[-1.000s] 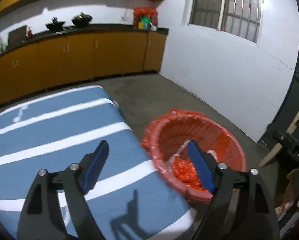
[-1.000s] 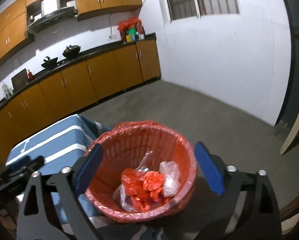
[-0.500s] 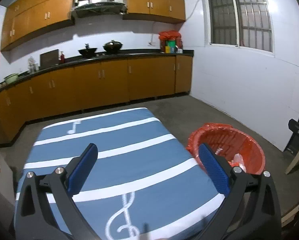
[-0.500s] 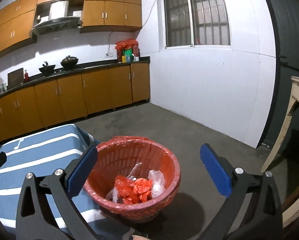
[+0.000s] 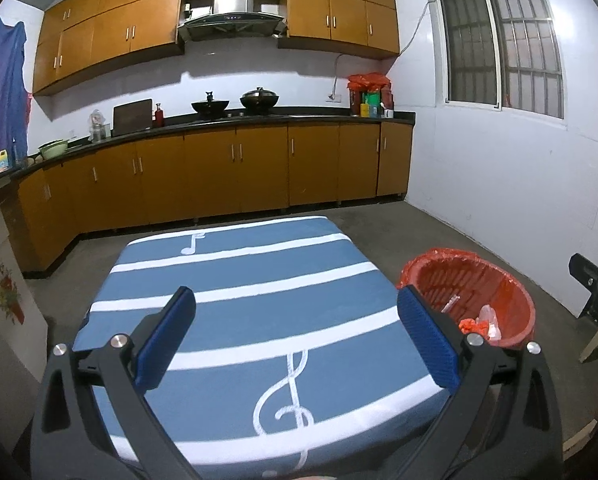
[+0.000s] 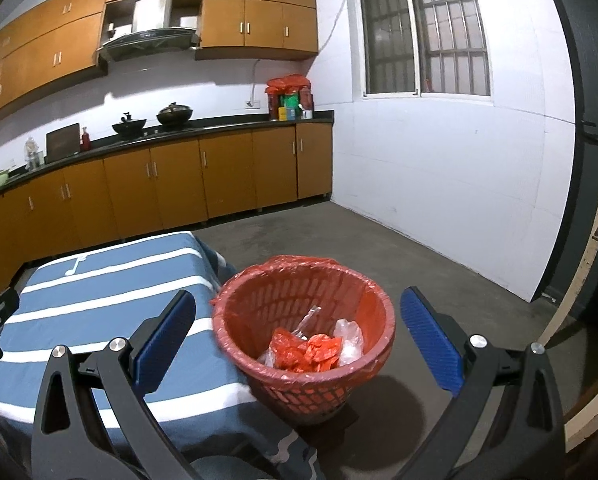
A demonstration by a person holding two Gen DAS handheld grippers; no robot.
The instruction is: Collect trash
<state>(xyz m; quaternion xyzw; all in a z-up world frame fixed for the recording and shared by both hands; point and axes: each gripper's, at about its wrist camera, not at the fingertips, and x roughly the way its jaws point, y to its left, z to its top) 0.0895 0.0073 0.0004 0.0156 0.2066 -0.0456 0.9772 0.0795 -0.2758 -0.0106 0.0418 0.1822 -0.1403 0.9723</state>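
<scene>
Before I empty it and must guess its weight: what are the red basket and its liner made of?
Red basket: likely rigid plastic, judging by its moulded lattice wall. Liner: thin glossy plastic film, wrinkled and folded over the rim.

Trash (image 6: 313, 350) in the basket (image 6: 363, 372), on the floor right of the table (image 6: 99, 292).

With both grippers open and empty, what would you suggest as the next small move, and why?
Probably hold both back and pan for leftovers: the table shows nothing on its striped cloth, and the crumpled trash already lies in the red basket.
</scene>
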